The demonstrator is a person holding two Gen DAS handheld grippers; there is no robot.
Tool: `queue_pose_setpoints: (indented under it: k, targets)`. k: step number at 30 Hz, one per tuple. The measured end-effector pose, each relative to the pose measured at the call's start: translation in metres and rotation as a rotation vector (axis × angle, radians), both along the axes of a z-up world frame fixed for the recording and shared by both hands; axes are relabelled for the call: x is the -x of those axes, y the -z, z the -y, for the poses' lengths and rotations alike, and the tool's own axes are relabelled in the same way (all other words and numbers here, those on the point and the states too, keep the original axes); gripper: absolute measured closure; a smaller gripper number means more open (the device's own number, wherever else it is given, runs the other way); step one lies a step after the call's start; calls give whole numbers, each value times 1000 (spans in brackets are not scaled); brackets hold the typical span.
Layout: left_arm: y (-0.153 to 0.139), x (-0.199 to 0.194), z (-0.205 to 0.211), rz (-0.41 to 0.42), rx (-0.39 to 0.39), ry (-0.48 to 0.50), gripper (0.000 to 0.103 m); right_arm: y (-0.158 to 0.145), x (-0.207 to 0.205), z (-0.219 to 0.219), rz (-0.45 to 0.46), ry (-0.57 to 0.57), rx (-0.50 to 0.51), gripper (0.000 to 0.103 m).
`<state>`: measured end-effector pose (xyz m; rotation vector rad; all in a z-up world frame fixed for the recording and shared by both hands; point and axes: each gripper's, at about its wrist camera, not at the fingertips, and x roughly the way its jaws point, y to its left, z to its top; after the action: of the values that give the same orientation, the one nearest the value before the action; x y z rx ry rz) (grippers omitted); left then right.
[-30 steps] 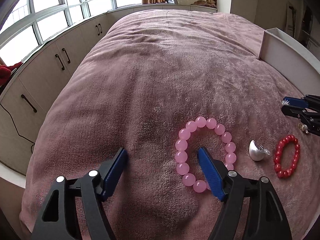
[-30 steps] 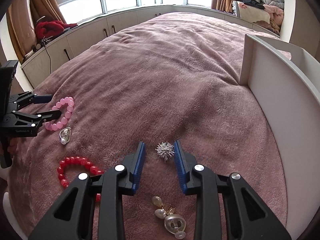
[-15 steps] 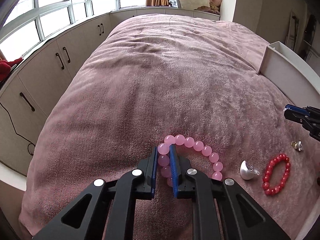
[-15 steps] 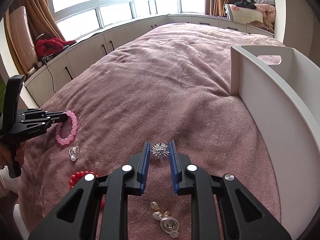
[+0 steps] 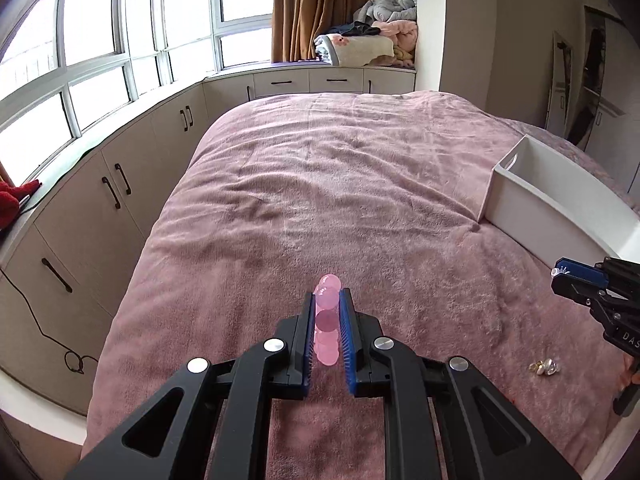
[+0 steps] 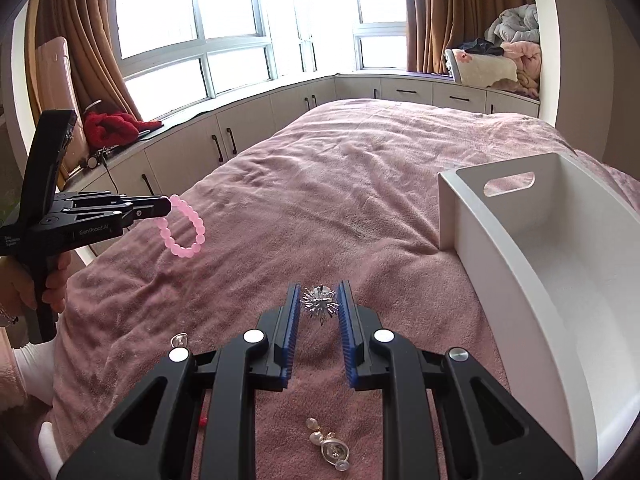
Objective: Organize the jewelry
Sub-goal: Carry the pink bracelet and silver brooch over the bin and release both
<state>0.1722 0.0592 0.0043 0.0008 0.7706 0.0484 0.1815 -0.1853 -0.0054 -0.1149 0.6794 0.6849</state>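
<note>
Since a second ago we have lifted both catches off the bedspread (image 5: 360, 184): the pink bracelet (image 6: 182, 226) now hangs in the air and the silver brooch (image 6: 319, 303) has come up with it. On the left, our left gripper (image 5: 326, 312) is clamped on one side of the bracelet, whose translucent pink beads line up edge-on between the blue pads (image 5: 307, 336) in the left wrist view; from the right wrist view the loop dangles below the tips, clear of the cover. A small silver piece (image 6: 179, 339) lies near the left edge of the bed. In the middle, our right gripper (image 6: 319, 306) pinches the spiky, starburst-shaped brooch between narrow jaws, above the cover. Near us, a pearl earring (image 6: 330, 446) lies on the fabric. On the right stands the white box (image 6: 496, 264), open-topped, with a handle slot in its far wall and a bare floor inside. Wide pink cover stretches far beyond both grippers.
</note>
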Motion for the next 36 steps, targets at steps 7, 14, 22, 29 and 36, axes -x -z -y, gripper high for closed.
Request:
queue_pose_setpoints:
  k: [7, 14, 22, 29, 36]
  targets:
    - [-40, -19, 35, 60, -11, 42, 86, -33, 6, 27, 103, 52, -31, 83]
    - [-72, -35, 89, 111, -3, 118, 86, -64, 12, 66, 196, 152, -59, 83]
    - [-106, -56, 161, 167, 5, 233, 86, -83, 7, 122, 234, 291, -94, 83]
    - [-120, -74, 223, 174, 24, 307, 86, -82, -1, 162, 244, 401, -74, 83]
    - [-109, -95, 273, 126, 49, 372, 86, -69, -13, 183, 194, 463, -51, 83]
